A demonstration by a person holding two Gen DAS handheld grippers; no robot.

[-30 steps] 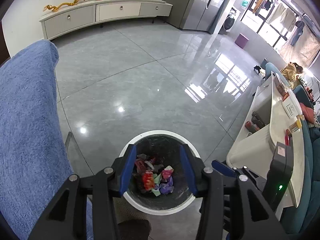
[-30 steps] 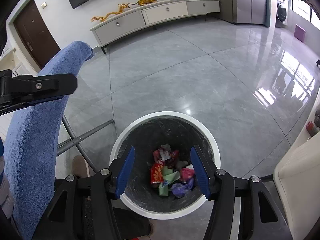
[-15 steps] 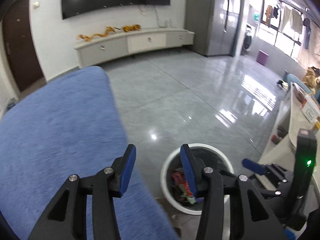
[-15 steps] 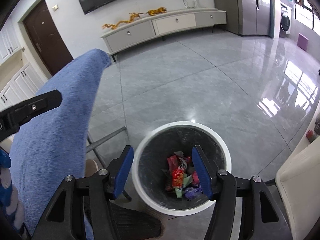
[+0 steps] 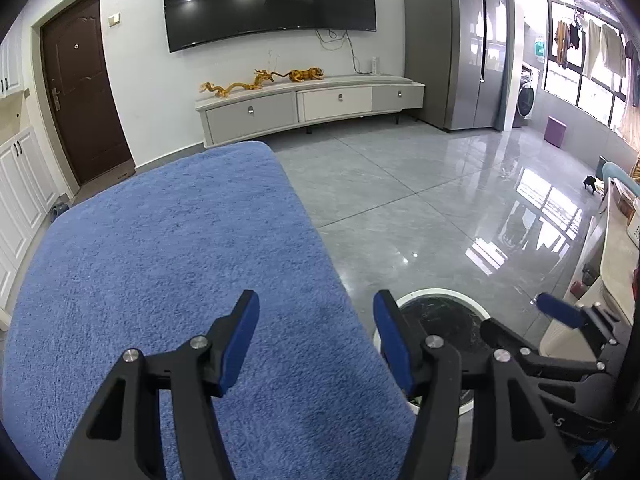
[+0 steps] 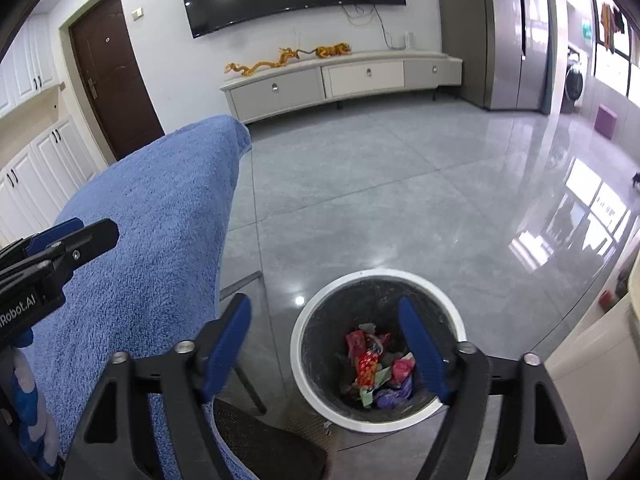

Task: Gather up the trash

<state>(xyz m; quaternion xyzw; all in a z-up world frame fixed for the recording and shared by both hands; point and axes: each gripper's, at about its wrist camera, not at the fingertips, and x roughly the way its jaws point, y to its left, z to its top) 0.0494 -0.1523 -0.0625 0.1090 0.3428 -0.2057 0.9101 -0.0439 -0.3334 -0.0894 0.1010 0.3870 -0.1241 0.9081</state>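
A white-rimmed round bin with a dark liner stands on the grey floor; several coloured wrappers lie at its bottom. My right gripper hangs above the bin's left edge, its jaws opening with nothing between them. In the left wrist view my left gripper is over the blue fluffy cover, its jaws opening and empty; the bin shows partly behind its right finger. The left gripper also appears at the left edge of the right wrist view.
The blue cover drapes a raised surface with metal legs beside the bin. A cream table with items stands at the right. A TV cabinet, a dark door and a grey fridge line the far wall.
Both grippers rose and tilted up, so the far wall and TV came into view. The left one swung left from over the bin to over the blue cover. Both jaws widened.
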